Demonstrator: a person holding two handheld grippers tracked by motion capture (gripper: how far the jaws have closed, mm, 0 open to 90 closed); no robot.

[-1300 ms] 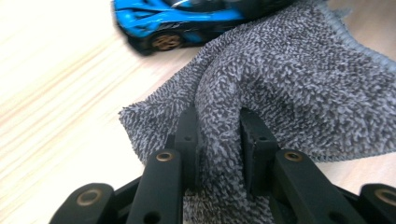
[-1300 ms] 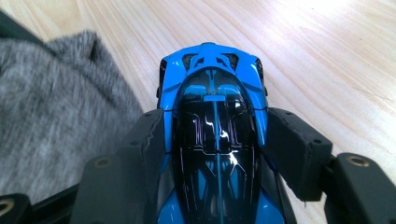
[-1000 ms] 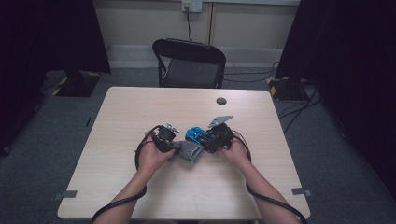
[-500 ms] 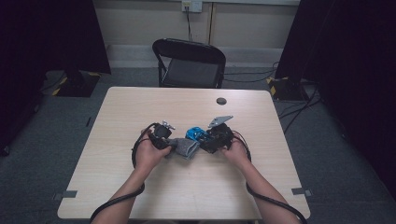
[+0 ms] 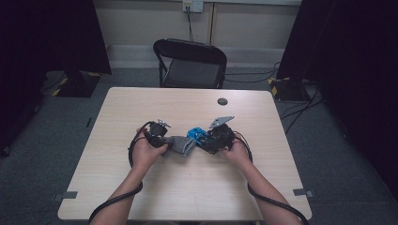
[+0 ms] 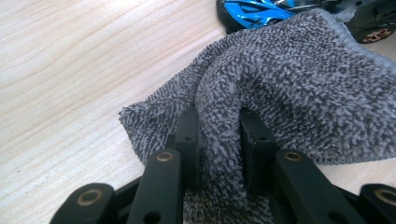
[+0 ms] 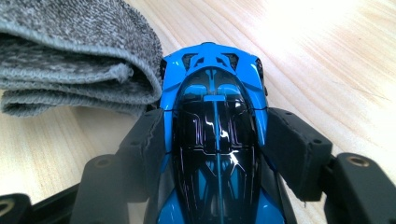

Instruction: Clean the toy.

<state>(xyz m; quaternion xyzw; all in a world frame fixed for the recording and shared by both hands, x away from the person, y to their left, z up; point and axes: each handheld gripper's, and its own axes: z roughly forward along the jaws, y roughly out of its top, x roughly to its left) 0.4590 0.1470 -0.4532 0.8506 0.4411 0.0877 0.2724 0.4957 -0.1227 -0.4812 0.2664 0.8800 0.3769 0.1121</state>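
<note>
Since the earlier frame the left gripper (image 5: pixel 162 137) had edged slightly nearer the person, drawing the grey cloth (image 5: pixel 183 145) with it, while the right gripper (image 5: pixel 212 139) had kept its place. The left jaws were clenched on a fold of the cloth (image 6: pixel 219 135). The right jaws grasped the blue toy car (image 7: pixel 215 140) by its sides, just right of the cloth, mid-table (image 5: pixel 141 103).

Both tongs (image 5: pixel 170 140) (image 5: pixel 202 139) clamped, facing inward.
</note>
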